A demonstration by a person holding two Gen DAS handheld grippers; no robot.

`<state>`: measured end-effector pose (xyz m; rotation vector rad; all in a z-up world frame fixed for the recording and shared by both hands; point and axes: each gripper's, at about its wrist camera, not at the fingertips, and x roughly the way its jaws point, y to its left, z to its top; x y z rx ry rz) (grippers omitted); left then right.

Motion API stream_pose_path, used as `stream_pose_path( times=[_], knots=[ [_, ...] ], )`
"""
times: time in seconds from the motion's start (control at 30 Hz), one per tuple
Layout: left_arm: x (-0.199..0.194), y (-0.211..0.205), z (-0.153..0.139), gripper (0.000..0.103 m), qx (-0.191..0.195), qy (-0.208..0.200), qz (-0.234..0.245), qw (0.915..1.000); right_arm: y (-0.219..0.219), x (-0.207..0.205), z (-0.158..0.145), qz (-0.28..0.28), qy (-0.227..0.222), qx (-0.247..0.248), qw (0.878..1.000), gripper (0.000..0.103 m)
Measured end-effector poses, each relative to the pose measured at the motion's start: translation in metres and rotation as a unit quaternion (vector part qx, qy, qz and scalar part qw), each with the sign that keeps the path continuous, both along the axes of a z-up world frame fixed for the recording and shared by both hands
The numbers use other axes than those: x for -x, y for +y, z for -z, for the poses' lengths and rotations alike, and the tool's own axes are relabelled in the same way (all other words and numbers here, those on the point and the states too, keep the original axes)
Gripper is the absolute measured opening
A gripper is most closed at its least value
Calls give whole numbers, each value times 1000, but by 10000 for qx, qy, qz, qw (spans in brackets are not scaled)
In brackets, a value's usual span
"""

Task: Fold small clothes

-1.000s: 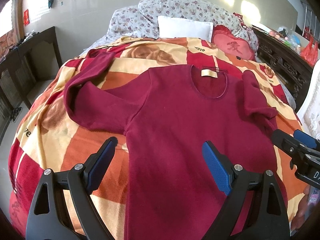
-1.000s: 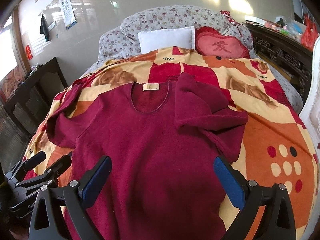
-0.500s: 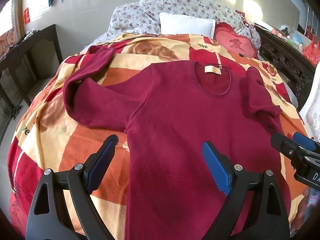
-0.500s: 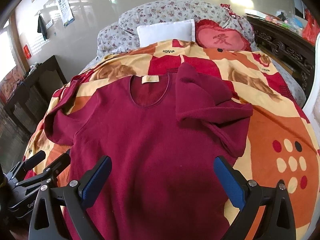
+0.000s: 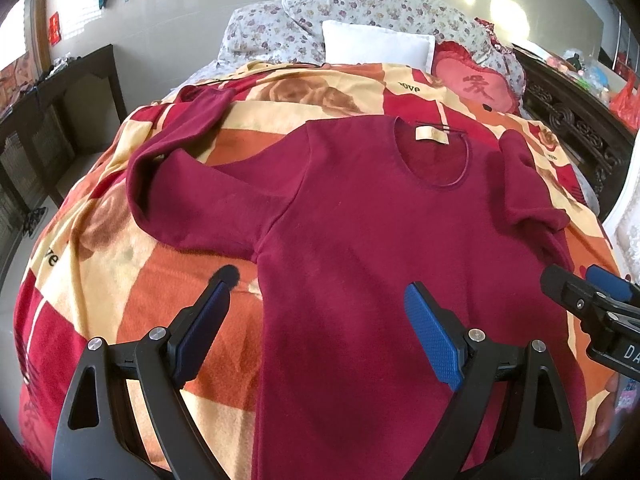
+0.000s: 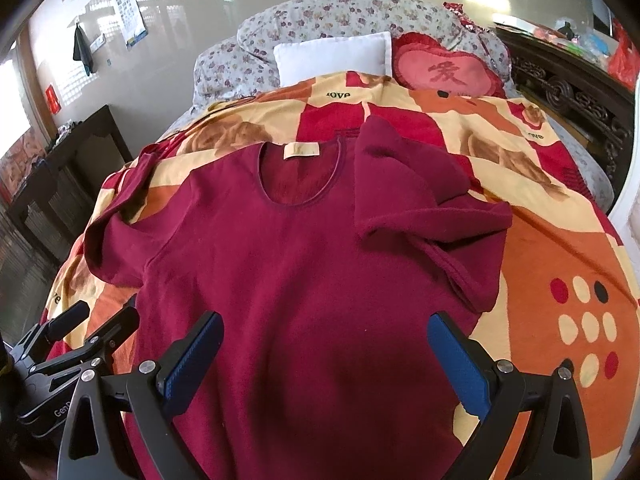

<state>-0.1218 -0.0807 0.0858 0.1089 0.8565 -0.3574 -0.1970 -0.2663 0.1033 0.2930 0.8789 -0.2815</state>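
Two grippers, left gripper (image 5: 316,320) and right gripper (image 6: 324,356), hover spread, empty, over the shirt (image 6: 304,280) near the bed's (image 6: 560,264) foot edge; recommend pinching both hem corners squarely.

Support: a bed covered by a fleecy blanket (image 5: 132,292) patterned in orange, cream and red blocks with brown roses.
Garment: a dark red long-sleeved knit top (image 5: 360,264) lies flat on the blanket, round neckline toward the far end.
Left sleeve: spread out to the far left.
Right sleeve: folded back over itself at the right shoulder.
Far end: a floral quilt (image 6: 340,20), a white square pillow (image 6: 332,56), a red heart-shaped cushion (image 6: 444,72).
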Motion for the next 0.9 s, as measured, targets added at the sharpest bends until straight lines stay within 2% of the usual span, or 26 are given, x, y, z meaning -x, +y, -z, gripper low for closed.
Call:
stream_pose_path(
  times=[0.9],
  knots=[
    [-13, 7, 9, 89, -62, 123, -140, 9998, 11, -22, 15, -198, 230, -84, 9995, 101]
  ],
)
